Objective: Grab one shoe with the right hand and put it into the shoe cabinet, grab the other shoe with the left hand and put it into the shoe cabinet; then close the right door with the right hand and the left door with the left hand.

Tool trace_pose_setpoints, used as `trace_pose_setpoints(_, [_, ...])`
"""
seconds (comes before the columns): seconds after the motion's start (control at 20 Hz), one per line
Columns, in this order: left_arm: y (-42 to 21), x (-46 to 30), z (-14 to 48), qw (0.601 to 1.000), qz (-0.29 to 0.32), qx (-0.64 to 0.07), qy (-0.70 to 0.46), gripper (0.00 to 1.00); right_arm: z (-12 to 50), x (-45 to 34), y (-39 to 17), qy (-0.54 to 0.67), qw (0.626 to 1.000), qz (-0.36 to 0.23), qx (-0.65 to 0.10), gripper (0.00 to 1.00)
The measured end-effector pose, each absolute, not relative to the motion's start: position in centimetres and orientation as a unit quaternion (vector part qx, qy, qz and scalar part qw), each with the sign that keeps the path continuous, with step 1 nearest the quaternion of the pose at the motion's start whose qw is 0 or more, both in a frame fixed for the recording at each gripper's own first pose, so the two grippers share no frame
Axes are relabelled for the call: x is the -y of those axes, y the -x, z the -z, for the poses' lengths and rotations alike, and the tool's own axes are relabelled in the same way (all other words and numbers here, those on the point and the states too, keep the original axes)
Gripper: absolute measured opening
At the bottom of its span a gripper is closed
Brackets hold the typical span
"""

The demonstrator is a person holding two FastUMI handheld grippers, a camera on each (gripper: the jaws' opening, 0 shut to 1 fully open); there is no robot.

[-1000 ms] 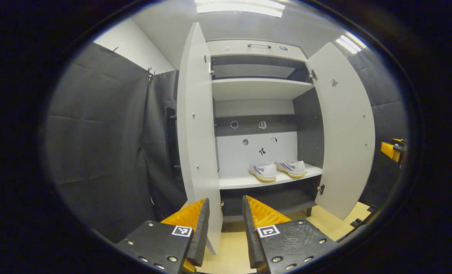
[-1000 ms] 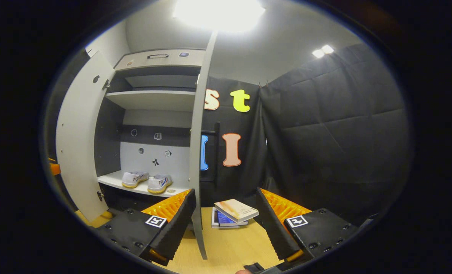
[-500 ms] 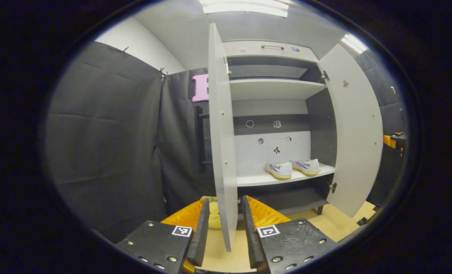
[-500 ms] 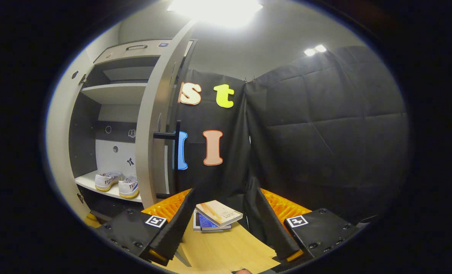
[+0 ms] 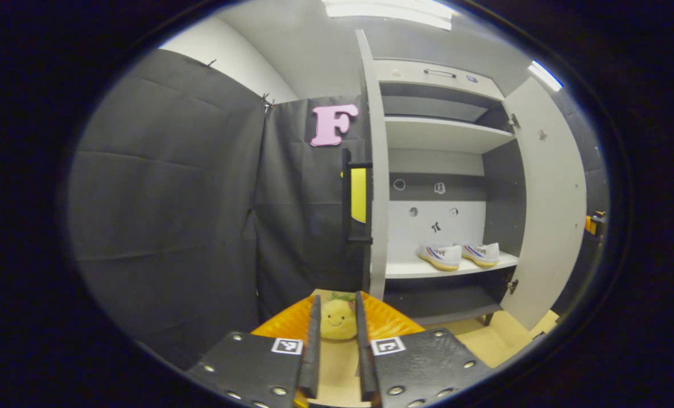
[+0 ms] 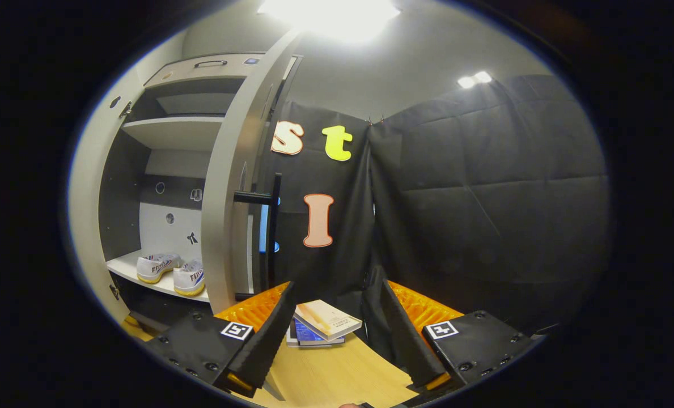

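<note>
Both shoes [image 5: 458, 256] sat on the lower shelf [image 5: 427, 270] of the cabinet, so door closing was in hand. The right gripper [image 6: 328, 334] had its jaws wide apart, empty, beside the right door [image 6: 226, 187]. The left gripper [image 5: 335, 345] had narrow-set, empty jaws near the left door [image 5: 377, 170] edge. The next move appeared to call for pushing each door's outer face inward; the floor ahead carried books [image 6: 322, 324] and a plush toy [image 5: 337, 321].

We see the left gripper [image 5: 335, 362] has swung left past the left door [image 5: 377, 170], its fingers drawn closer; a plush toy [image 5: 337, 319] has come into sight between them; the right gripper [image 6: 330, 334] has slid outside the right door [image 6: 229, 187], fingers still apart.
</note>
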State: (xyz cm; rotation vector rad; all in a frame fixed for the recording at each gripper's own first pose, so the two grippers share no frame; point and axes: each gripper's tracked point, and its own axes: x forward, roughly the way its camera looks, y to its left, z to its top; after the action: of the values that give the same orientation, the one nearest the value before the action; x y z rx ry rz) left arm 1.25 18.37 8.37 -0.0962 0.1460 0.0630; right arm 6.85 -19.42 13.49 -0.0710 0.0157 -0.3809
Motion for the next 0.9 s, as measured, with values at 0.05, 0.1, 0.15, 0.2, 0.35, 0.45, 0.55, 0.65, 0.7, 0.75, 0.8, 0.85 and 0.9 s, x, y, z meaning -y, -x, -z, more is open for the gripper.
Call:
trace_pose_setpoints(0.05, [-1.2, -18.6, -8.3, 0.995, -0.032, -0.075, 0.049, 0.3, -13.6, 19.2, -6.8, 0.036, 0.981, 0.189, -0.007, 0.92])
trace_pose_setpoints(0.1, [-1.5, -19.2, -8.1, 0.995, -0.038, -0.076, 0.048, 0.24, -13.6, 19.0, -6.9, 0.037, 0.982, 0.187, -0.006, 0.92])
trace_pose_setpoints(0.15, [-1.7, -19.4, -8.0, 0.995, -0.038, -0.079, 0.046, 0.25, -13.6, 18.6, -6.8, 0.039, 0.982, 0.185, -0.005, 0.92])
trace_pose_setpoints(0.2, [-1.8, -19.8, -7.8, 0.995, -0.042, -0.08, 0.042, 0.26, -13.6, 18.3, -6.7, 0.041, 0.983, 0.18, -0.005, 0.92])
trace_pose_setpoints(0.35, [-2.2, -20.2, -7.8, 0.995, -0.043, -0.078, 0.038, 0.26, -13.7, 16.3, -6.6, 0.039, 0.986, 0.16, -0.003, 0.92])
trace_pose_setpoints(0.45, [-2.9, -20.3, -7.7, 0.995, -0.043, -0.077, 0.037, 0.34, -13.7, 14.6, -6.5, 0.037, 0.989, 0.143, -0.002, 0.95])
trace_pose_setpoints(0.55, [-3.4, -20.3, -8.1, 0.996, -0.043, -0.073, 0.035, 0.39, -13.7, 12.7, -6.7, 0.033, 0.992, 0.125, -0.001, 0.92])
trace_pose_setpoints(0.65, [-3.8, -20.3, -8.7, 0.996, -0.042, -0.065, 0.035, 0.46, -13.7, 10.6, -6.9, 0.028, 0.994, 0.103, 0.0, 0.95])
trace_pose_setpoints(0.7, [-4.0, -20.4, -8.9, 0.997, -0.044, -0.061, 0.034, 0.48, -13.5, 9.5, -7.1, 0.025, 0.996, 0.089, 0.001, 0.95])
trace_pose_setpoints(0.75, [-4.1, -20.6, -9.2, 0.997, -0.047, -0.056, 0.034, 0.49, -13.5, 8.2, -7.3, 0.025, 0.997, 0.074, 0.002, 0.92])
trace_pose_setpoints(0.8, [-4.2, -20.7, -9.4, 0.997, -0.048, -0.052, 0.036, 0.5, -13.6, 6.4, -7.8, 0.023, 0.998, 0.058, 0.003, 0.95])
trace_pose_setpoints(0.85, [-4.6, -20.8, -9.5, 0.997, -0.047, -0.051, 0.038, 0.51, -13.5, 4.8, -8.3, 0.022, 0.999, 0.04, 0.004, 0.95])
trace_pose_setpoints(0.9, [-4.8, -20.9, -9.4, 0.997, -0.047, -0.051, 0.039, 0.52, -13.4, 3.2, -8.8, 0.021, 0.999, 0.024, 0.005, 0.92])
